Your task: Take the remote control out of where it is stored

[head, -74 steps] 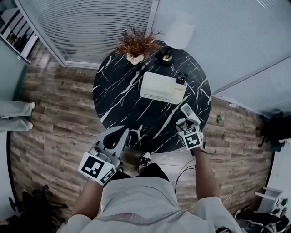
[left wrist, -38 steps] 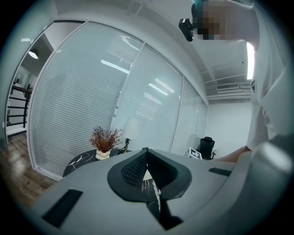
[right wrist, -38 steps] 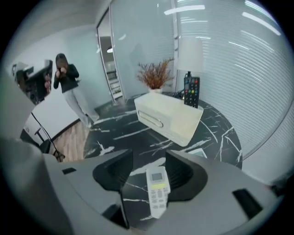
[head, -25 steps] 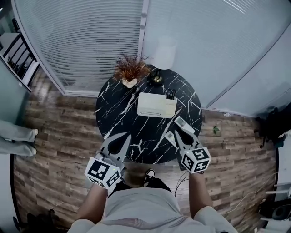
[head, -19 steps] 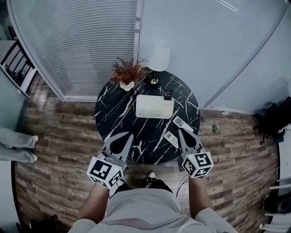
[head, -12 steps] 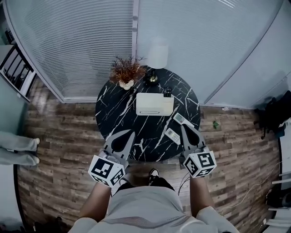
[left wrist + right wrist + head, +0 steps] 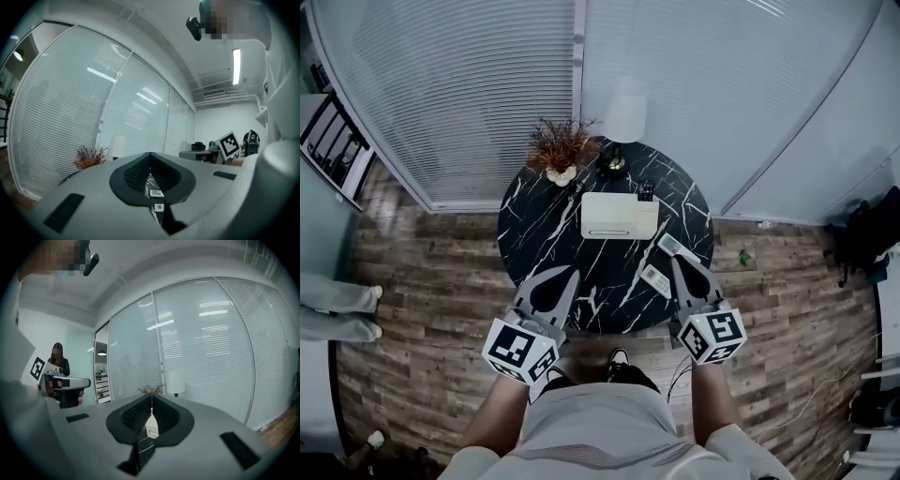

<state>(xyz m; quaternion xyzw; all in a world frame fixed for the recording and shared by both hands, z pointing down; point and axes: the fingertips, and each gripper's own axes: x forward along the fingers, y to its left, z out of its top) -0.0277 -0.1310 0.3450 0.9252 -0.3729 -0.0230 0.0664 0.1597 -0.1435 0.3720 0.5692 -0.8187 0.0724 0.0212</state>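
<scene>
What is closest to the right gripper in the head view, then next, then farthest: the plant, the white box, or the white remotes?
1. The white remotes, beside the right gripper, at the near edge.
2. The white box, in the table's middle.
3. The plant, at the far left edge.

Head view high, steeply down on table (image 7: 553, 234); both gripper views level, nr same table.

Looks like an office meeting nook. Walled by curved glass partitions (image 7: 469, 94) with lowered slat blinds, floored in wood-look planks (image 7: 422, 272). Lit by a ceiling strip light (image 7: 236, 66) near an air vent (image 7: 213, 92). Furnished with a round black marble-patterned table (image 7: 534, 220), a table lamp (image 7: 625, 111) and a dried plant (image 7: 558, 145). Further back, a dark office chair (image 7: 198, 146).
</scene>
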